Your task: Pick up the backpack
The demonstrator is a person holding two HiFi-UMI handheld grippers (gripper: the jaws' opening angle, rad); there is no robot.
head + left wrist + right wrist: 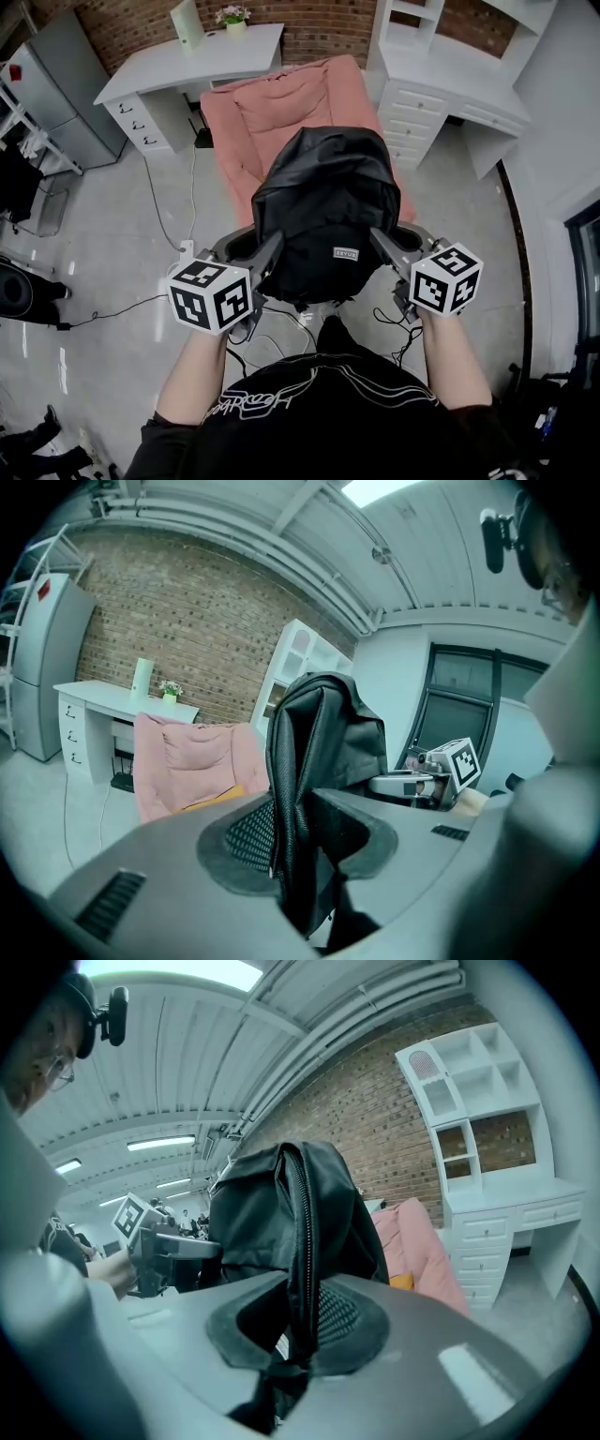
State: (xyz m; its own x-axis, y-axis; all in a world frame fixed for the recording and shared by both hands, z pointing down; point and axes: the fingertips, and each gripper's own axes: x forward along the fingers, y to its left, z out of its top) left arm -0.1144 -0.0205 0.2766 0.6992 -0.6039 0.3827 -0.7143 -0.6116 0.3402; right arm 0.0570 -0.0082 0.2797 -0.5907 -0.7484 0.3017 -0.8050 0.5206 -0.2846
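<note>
Holding the backpack (323, 202), I clamp my left gripper (272, 249) on its 8 o'clock edge. My right gripper (380, 240) pinches its 4 o'clock edge.

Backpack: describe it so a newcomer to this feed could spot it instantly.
Find the pink armchair at the top centre of the head view. In front of it is the backpack, clamped on either side by the left gripper and the right gripper. It is the only black, shiny bag, with a small white label low down.
</note>
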